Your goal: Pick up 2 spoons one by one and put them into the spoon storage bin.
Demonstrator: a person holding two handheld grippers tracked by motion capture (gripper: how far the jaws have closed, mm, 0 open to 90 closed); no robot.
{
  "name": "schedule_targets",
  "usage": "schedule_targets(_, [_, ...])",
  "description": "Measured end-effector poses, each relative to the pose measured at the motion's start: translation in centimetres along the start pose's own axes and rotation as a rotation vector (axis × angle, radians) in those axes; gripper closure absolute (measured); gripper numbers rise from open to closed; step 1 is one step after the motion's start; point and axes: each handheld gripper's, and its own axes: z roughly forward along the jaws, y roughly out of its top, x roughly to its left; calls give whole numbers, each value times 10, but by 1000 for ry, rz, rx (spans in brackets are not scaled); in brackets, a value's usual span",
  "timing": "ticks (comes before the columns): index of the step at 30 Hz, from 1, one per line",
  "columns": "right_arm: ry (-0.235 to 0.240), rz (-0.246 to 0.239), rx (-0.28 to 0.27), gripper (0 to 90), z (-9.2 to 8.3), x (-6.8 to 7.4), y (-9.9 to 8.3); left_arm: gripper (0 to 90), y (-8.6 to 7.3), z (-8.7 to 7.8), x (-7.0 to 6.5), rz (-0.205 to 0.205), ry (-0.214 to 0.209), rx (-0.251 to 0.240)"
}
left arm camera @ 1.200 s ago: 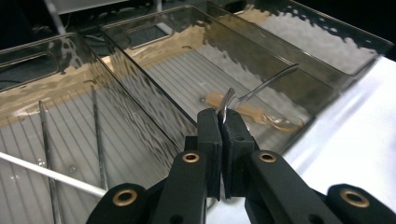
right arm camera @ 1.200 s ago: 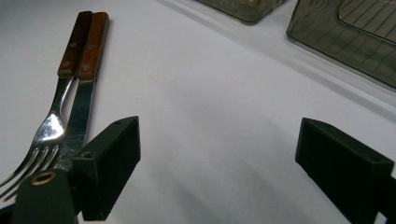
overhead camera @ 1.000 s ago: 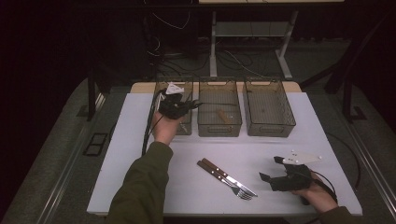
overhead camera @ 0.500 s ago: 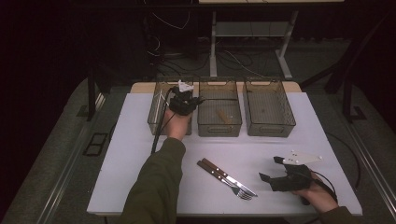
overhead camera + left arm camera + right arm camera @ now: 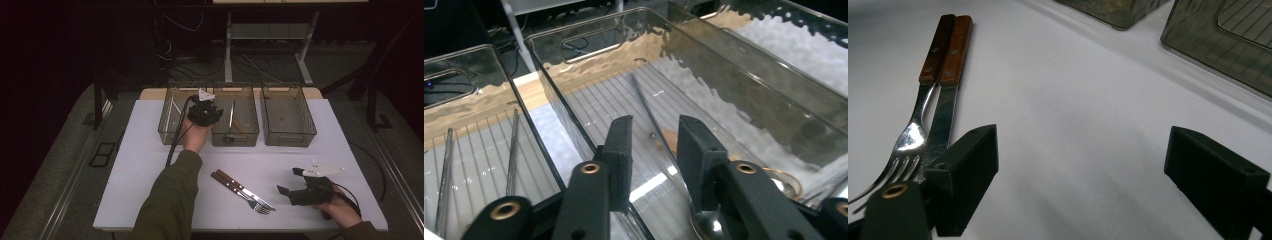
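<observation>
Left tongs (image 5: 654, 131) just opening, slightly apart, nothing between | hovering over middle bin (image 5: 235, 142), worktop (image 5: 150, 165) 12 o'clock; spoon (image 5: 709, 226) lies inside, released I judge | right tongs (image 5: 1083, 139) wide apart, empty, 5 o'clock | fork (image 5: 910, 137), knife (image 5: 945, 115) wait at 6 o'clock | no readable writing.

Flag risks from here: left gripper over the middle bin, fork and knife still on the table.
1. The left gripper, jaws just opened with nothing between them, hangs low over the middle bin; pulling back could clip its clear wall.
2. The fork and knife lie touching side by side; the open right gripper might catch both or push one away.
</observation>
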Motion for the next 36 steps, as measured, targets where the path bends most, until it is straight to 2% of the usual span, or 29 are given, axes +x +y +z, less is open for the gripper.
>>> schedule_targets(2, [1,-2,1,142,0,0,0,632,0,-4,0,8,-15,0])
schedule_targets(5, [1,-3,2,142,1,0,0,584,0,-8,0,-6,-53,-12])
schedule_targets(6, [2,-3,3,142,1,0,0,573,0,-12,1,27,-58,6])
schedule_targets(8, [3,-2,5,142,1,1,0,557,-1,-16,0,40,-71,-2])
schedule_targets(12, [3,-10,6,142,1,0,0,503,-4,-26,-2,29,-112,-21])
schedule_targets(13, [3,-11,6,142,1,0,0,492,-5,-30,-1,49,-123,-11])
schedule_targets(14, [4,-9,6,142,1,0,0,481,-6,-32,-3,41,-128,-16])
schedule_targets(17, [4,-10,6,142,1,0,0,441,-10,-39,-7,56,-151,-23])
schedule_targets(18, [4,-10,6,142,1,0,0,425,-12,-42,-7,75,-157,-6])
schedule_targets(23, [4,-12,5,142,1,0,0,345,-23,-55,-12,95,-177,5])
schedule_targets(32, [5,-14,4,142,2,0,0,279,-49,-78,-16,89,-204,-20])
schedule_targets(35, [11,2,10,142,1,1,0,259,-60,-83,-18,91,-213,-16])
schedule_targets(36, [7,-9,3,142,2,1,0,255,-64,-85,-18,92,-212,-15])
